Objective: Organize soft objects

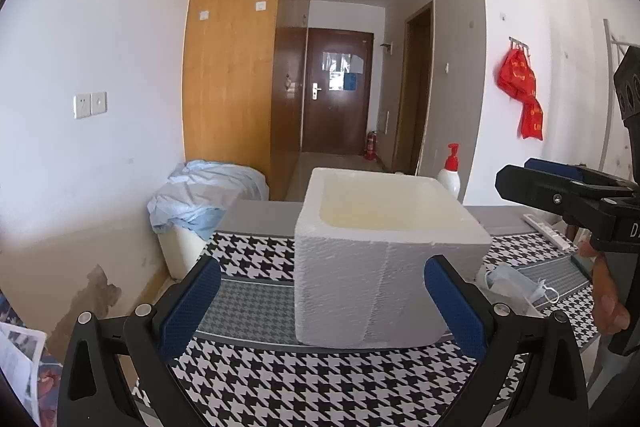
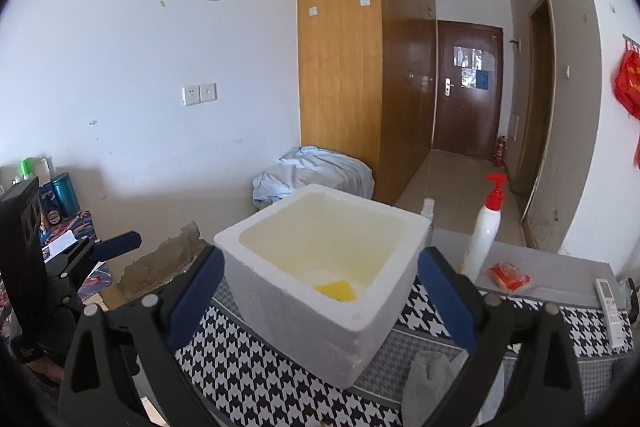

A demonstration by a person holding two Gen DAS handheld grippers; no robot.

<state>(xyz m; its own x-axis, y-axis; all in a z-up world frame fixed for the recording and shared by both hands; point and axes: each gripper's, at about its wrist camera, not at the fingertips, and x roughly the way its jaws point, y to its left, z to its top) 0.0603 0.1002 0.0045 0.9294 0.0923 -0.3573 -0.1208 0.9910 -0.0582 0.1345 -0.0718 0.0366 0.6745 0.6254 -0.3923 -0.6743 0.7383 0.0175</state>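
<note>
Left claw [image 1: 322, 301]: spread wide, empty — facing the foam box's side.
Right claw [image 2: 320, 291]: spread wide, empty, above the box.
Foam box [image 1: 384, 263]: on the houndstooth table [image 1: 288, 391].
Yellow sponge [image 2: 336, 290]: inside the box.
Face mask [image 1: 516, 285]: just beside the box.
Grey cloth [image 2: 430, 373]: near the table's front edge.

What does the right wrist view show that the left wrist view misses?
Only the right wrist view shows inside the foam box: a yellow sponge on its bottom, plus a red packet and a grey cloth on the table. Only the left wrist view shows the face mask beside the box. Both share the box, the pump bottle, the remote control and the houndstooth cloth; each hand-held gripper is open.
</note>
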